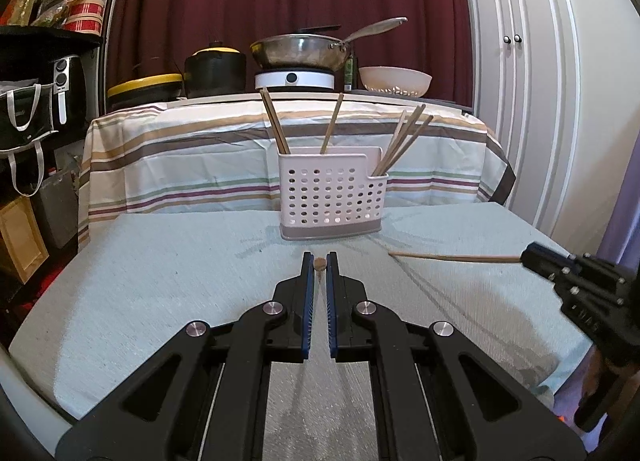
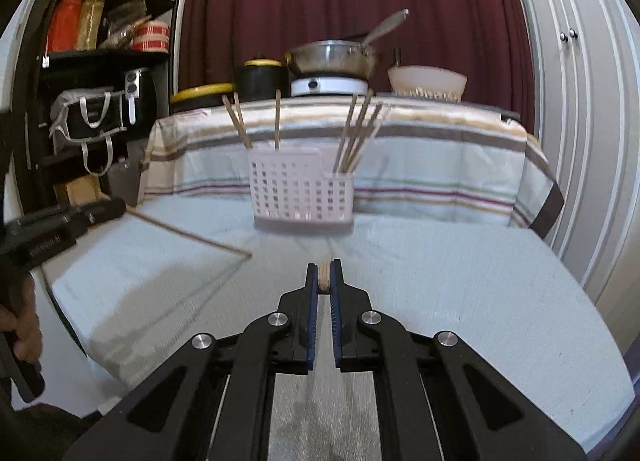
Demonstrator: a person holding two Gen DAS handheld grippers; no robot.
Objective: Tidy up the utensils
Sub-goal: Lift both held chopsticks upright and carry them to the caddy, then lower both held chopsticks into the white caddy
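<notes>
A white perforated utensil caddy (image 1: pixel 332 197) (image 2: pixel 302 193) stands on the pale blue tablecloth (image 1: pixel 160 269), with several wooden chopsticks (image 1: pixel 404 141) leaning in its compartments. My left gripper (image 1: pixel 320 261) is shut on a chopstick (image 1: pixel 320 264) seen end-on between its blue pads. In the right wrist view the same gripper (image 2: pixel 118 207) holds that chopstick (image 2: pixel 188 235) slanting over the table. My right gripper (image 2: pixel 325 267) is shut on another chopstick (image 2: pixel 324 279). From the left wrist view it (image 1: pixel 528 255) holds this stick (image 1: pixel 452 258) pointing left, just above the cloth in front of the caddy.
Behind the caddy a striped-cloth table (image 1: pixel 200 165) carries a steel wok (image 1: pixel 300 49) on a burner, black pots (image 1: pixel 214 69) and a white bowl (image 1: pixel 394 79). A cluttered black shelf (image 1: pixel 44 73) stands left, white cabinet doors (image 1: pixel 520 73) right. A hand (image 2: pixel 24 325) grips the left handle.
</notes>
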